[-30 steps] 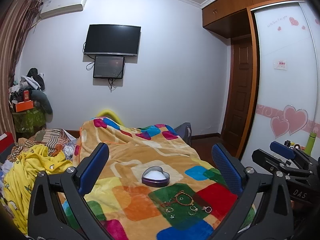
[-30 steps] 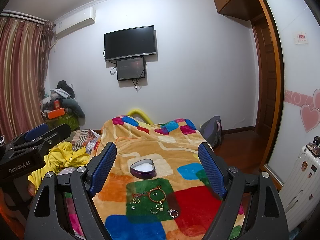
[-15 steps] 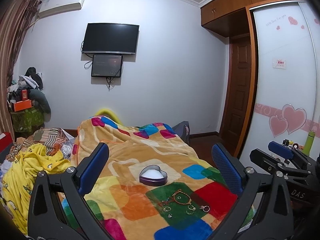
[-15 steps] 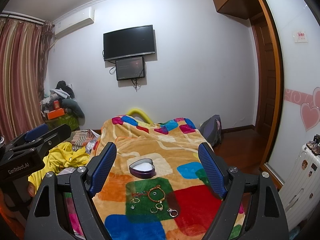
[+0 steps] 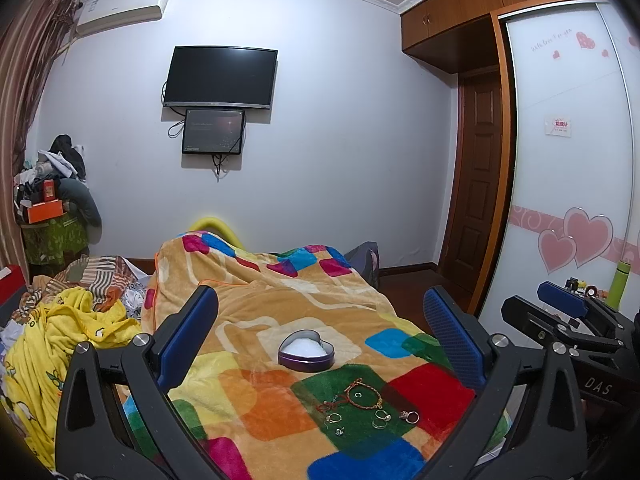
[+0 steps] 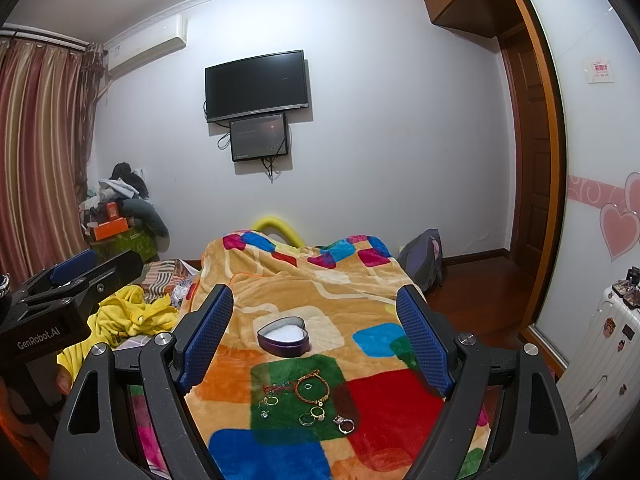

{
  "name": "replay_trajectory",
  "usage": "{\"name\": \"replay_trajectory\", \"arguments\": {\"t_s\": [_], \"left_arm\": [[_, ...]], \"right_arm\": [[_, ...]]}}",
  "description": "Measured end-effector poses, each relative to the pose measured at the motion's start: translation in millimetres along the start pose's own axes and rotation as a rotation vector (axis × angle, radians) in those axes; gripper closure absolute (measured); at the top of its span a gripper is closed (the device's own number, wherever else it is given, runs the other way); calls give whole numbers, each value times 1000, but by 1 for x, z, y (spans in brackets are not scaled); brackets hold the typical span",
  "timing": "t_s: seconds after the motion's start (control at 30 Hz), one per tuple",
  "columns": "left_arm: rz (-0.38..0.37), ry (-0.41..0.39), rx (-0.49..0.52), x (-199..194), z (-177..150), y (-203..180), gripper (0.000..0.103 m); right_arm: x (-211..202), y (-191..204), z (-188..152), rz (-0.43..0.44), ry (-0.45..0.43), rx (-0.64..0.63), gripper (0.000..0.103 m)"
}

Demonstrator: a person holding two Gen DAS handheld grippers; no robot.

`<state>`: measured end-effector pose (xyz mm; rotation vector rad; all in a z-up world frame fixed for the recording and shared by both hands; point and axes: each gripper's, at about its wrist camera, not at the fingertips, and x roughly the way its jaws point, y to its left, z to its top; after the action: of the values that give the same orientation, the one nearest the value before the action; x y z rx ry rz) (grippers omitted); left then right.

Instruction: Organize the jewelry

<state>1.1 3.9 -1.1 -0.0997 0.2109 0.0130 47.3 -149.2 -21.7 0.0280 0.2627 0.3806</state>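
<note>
A purple heart-shaped tin (image 5: pixel 306 351) with a white lining stands open on a colourful blanket (image 5: pixel 248 392); it also shows in the right wrist view (image 6: pixel 285 336). In front of it, on a green patch, lie a red and gold bracelet (image 5: pixel 362 396) and several small rings (image 5: pixel 380 415). The bracelet (image 6: pixel 313 387) and rings (image 6: pixel 318 412) show in the right wrist view too. My left gripper (image 5: pixel 320 336) is open and empty, held above the bed short of the jewelry. My right gripper (image 6: pixel 316 340) is open and empty, likewise held back. Each gripper appears at the edge of the other's view.
A heap of yellow cloth and clothes (image 5: pixel 60 340) lies left of the blanket. A wardrobe with heart stickers (image 5: pixel 568 200) and a white suitcase (image 6: pixel 600 360) stand at the right. A backpack (image 6: pixel 424 260) sits on the floor beyond the bed.
Both views have shifted only slightly; the left wrist view has drifted a little. The jewelry and tin have not moved, and both grippers stay open.
</note>
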Motion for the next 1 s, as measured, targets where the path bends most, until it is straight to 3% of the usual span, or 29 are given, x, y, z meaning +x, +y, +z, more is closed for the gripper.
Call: {"name": "replay_trajectory", "arguments": {"t_s": [1.0], "left_arm": [[-12,26,9,10,-8,-6,0]], "right_arm": [[-2,-5,4,-3,4,9,22]]}}
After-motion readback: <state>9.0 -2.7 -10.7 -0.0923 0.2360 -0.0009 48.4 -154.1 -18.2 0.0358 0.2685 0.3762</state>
